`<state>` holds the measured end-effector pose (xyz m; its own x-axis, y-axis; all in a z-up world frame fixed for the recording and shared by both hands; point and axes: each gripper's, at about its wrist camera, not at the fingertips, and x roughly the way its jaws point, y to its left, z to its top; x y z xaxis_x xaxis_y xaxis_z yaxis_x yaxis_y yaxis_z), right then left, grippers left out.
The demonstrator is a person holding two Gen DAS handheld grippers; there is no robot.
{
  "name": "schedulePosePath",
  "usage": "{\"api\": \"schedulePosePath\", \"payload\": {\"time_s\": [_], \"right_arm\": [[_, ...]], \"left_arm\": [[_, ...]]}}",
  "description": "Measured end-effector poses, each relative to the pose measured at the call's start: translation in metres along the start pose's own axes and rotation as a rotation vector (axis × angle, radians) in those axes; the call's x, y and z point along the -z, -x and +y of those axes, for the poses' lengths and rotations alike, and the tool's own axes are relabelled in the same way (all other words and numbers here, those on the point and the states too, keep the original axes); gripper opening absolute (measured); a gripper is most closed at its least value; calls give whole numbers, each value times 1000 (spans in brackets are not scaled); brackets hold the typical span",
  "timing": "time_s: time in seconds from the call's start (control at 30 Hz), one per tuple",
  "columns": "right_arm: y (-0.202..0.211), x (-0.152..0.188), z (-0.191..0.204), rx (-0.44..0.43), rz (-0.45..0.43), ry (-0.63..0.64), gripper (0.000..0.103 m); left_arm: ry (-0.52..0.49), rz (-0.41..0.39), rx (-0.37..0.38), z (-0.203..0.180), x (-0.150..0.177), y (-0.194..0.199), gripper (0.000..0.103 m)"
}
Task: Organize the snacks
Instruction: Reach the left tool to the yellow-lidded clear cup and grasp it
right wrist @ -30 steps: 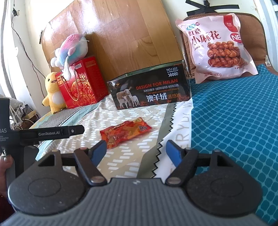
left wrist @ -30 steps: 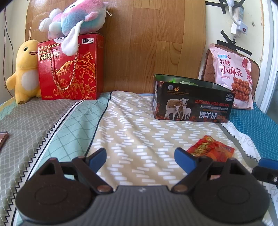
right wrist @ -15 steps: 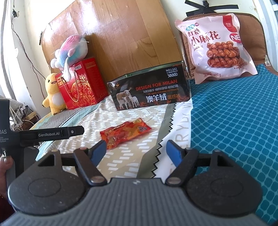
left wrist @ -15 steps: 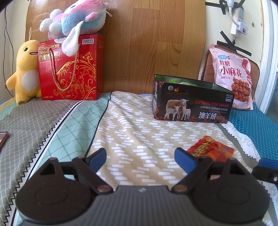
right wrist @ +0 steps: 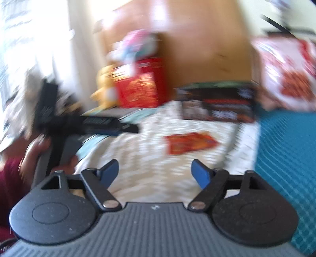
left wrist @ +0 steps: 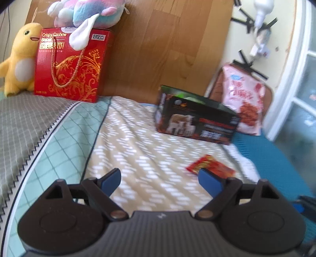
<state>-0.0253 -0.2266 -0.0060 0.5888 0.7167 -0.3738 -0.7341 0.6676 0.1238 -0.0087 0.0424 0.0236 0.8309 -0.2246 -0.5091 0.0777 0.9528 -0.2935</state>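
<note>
- Both tongs have swung since a moment ago: the dark box with sheep on it (left wrist: 195, 120) now sits more to the right in the left view, and more in the middle in the right view.
- Left tongs with blue tips (left wrist: 159, 180) stand wide with nothing between them, only bedspread under them.
- Right tongs with blue tips (right wrist: 156, 174) have just been opening and stand wide, holding nothing.
- One flat red and orange snack packet (right wrist: 189, 143) lies on the tan bedspread with white dashes (left wrist: 138, 150), a little ahead of the right tongs and not touching them. In the left view the right blue tip hides its near edge.
- Open bedspread lies all around the packet. A blue checked sheet (right wrist: 286, 150) starts just to its right.
- Past the packet stands the dark box, open on top. Something green shows inside; what it is cannot be told.
- A big pink snack bag (left wrist: 244, 100) leans just behind the box's right end.
- Far left, a red gift box with gold swirls (left wrist: 71, 65) stands by the wooden headboard (left wrist: 158, 49), with a pastel plush toy (left wrist: 86, 13) on top and a yellow plush toy (left wrist: 17, 59) beside it.
- The right view is very blurry. At its left edge a hand (right wrist: 34, 152) holds the black left tool; a dark red sleeve is cut off there.
</note>
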Motion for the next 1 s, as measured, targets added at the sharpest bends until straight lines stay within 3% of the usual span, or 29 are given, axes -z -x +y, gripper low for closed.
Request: {"api": "schedulePosePath", "payload": {"time_s": [0.17,0.43,0.6,0.67,0.77,1.0], "right_arm": [[-21,3,26,-45,94,157,87],[-36,2,27,-27,130,152,85],[-31,0,35,-87,136,158,78],[-33,2,39,-97,151,169,63],[-39,6,43,-79,179,178,50],[-43,3,36,-24,158,131,35]], "left_arm": [[22,25,90,5,8,28,91],[66,87,231,8,28,48,91],[33,85,281,-5,29,51,91],[28,96,289,-9,32,50,91],[30,117,302,-10,37,46,91],[46,161,324,-10,47,37,91]]}}
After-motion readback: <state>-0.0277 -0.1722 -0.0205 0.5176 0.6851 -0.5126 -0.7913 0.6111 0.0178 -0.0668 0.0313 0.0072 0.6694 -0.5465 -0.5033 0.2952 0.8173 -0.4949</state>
